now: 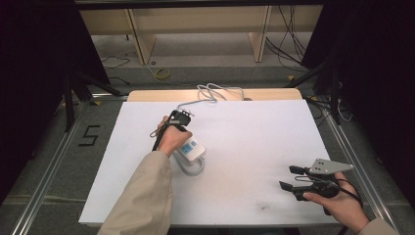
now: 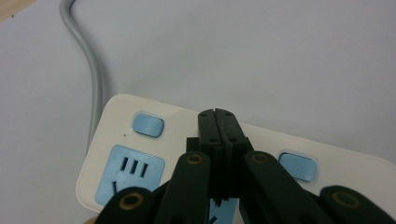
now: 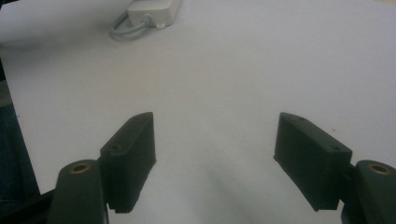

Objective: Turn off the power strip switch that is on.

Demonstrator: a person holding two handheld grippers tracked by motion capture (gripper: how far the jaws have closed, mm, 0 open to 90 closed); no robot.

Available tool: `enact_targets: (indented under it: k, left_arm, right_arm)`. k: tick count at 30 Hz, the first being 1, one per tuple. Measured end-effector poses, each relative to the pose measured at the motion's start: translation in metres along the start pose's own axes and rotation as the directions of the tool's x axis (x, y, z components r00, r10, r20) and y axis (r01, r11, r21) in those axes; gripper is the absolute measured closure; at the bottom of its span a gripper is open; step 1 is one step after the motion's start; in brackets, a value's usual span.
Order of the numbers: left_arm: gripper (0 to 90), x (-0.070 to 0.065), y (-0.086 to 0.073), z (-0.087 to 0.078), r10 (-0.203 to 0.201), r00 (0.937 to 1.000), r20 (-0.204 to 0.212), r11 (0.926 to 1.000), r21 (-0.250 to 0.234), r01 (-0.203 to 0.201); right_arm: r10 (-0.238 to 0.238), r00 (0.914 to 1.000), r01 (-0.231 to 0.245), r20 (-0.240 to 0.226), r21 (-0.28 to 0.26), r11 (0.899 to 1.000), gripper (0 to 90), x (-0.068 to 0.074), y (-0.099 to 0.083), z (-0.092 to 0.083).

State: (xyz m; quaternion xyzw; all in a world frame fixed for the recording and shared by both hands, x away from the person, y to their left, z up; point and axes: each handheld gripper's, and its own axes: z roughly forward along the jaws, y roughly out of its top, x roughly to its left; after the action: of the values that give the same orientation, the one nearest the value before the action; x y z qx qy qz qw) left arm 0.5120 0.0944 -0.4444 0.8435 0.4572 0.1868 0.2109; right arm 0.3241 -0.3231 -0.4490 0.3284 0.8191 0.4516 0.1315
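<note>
A white sheet covers the desk (image 1: 254,186), with dark curtains at both sides and cables on the floor beyond its far edge. On the left half of the sheet lies a white power strip (image 2: 327,163) with blue sockets and blue switch buttons; its grey cord (image 1: 210,93) runs from the strip off over the far edge of the desk.

The left hand-held gripper (image 2: 218,116) is over the strip with its jaws pressed together, nothing between them. In the left gripper view the closed tips sit over the strip's top face, between one blue button (image 2: 148,125) and another blue button (image 2: 299,166); whether they touch the plastic I cannot tell from this angle. The right hand-held gripper (image 3: 215,158) rests well apart, near the right front corner of the desk, jaws spread wide and empty, with the strip far off in its view.

The step in hand looks like pressing a switch on the strip with the closed tips used as a poking finger. The next move would call for sliding the tips sideways onto one of the buttons and pushing straight down, gently enough that the light strip does not skid on the smooth sheet.
</note>
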Motion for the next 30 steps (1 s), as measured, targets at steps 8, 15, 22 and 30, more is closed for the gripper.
enact_targets:
  k: [8,15,22,30]
  left_arm:
    - [90.0,0.002,0.005,0.001,0.000,0.9999,0.013,0.9994,0.036,0.000]
    - [90.0,0.001,0.008,0.001,0.015,0.9998,0.013,0.9981,0.060,-0.016]
    - [90.0,0.002,0.009,0.002,0.000,0.9997,0.023,0.9976,0.070,-0.002]
    - [90.0,0.003,0.011,0.003,0.006,0.9997,0.024,0.9960,0.089,-0.008]
  right_arm:
    - [-0.003,1.0000,0.003,-0.002,0.003,1.000,29.2,0.000,-0.001,0.000]
    - [-0.005,1.0000,0.005,-0.004,0.008,1.000,28.9,0.000,-0.001,0.000]
    - [-0.006,1.0000,0.006,-0.004,0.009,1.000,28.9,0.000,-0.001,0.000]
    - [-0.005,1.0000,0.005,-0.004,0.007,1.000,28.8,0.001,-0.001,0.000]
